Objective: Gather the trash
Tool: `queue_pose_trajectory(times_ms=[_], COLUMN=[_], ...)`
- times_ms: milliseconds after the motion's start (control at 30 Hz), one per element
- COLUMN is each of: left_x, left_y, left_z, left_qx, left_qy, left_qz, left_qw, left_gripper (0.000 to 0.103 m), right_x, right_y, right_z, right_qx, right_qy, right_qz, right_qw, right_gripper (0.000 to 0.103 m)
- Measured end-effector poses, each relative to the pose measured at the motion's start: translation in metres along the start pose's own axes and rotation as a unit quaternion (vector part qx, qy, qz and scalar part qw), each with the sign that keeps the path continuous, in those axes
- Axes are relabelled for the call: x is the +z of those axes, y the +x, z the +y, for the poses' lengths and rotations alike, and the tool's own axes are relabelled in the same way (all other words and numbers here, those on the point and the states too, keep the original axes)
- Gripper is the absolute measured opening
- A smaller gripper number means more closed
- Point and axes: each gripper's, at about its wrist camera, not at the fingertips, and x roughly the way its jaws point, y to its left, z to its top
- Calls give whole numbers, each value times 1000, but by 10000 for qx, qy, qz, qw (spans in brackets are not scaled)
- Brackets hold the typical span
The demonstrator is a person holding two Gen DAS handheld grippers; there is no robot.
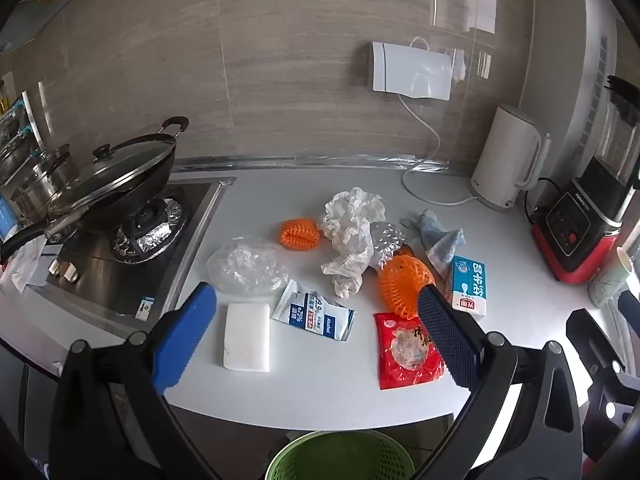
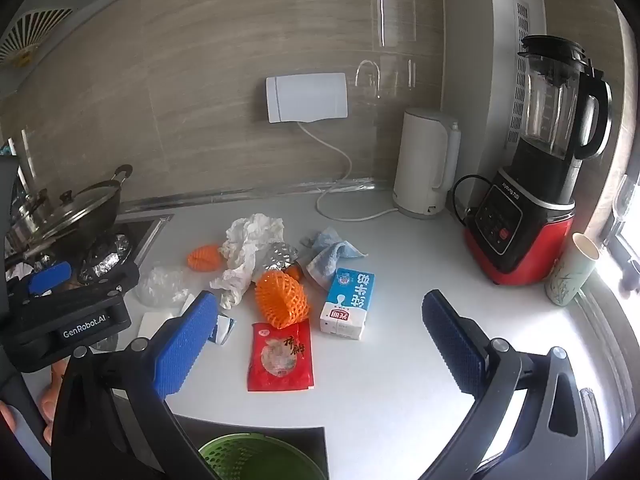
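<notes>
Trash (image 1: 352, 236) lies scattered mid-counter, ahead of and below both wide-open, empty grippers, left gripper (image 1: 316, 336) nearest the white pad (image 1: 247, 337), right gripper (image 2: 320, 344) over the red packet (image 2: 280, 356), green bin (image 1: 340, 458) below the counter edge.

Background fixtures. A white tabletop (image 2: 400, 360) ran along a tiled wall. At its left end stood a gas stove (image 1: 132, 256) with foil-wrapped burner rings; a black wok (image 1: 120, 188) with a glass lid (image 1: 116, 168) sat tilted on the burner, and a steel pot (image 1: 44, 184) stood behind it. A white socket cover (image 2: 306, 97) was mounted on the wall, its white cable (image 2: 344, 184) trailing down to a white electric kettle (image 2: 426, 162). To the kettle's right stood a red-and-black blender (image 2: 532, 208) with a clear jug, and beside it, near the window, a pale green cup (image 2: 572, 272).
</notes>
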Motion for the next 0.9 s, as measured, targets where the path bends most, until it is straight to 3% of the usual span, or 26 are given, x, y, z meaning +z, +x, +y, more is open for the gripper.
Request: queue_pose_trajectory(times_ms=[900], left_x=[-3], left_y=[-6], left_z=[-4], left_qx=[104], left_qy=[4], left_qz=[-45], left_qw=[9999], left_gripper=[97], right_x=[-3], right_y=[0], right_z=[1], right_qx=[-5], right_qy=[-81], right_qz=[75], right_qw=[9999], right_gripper=[101])
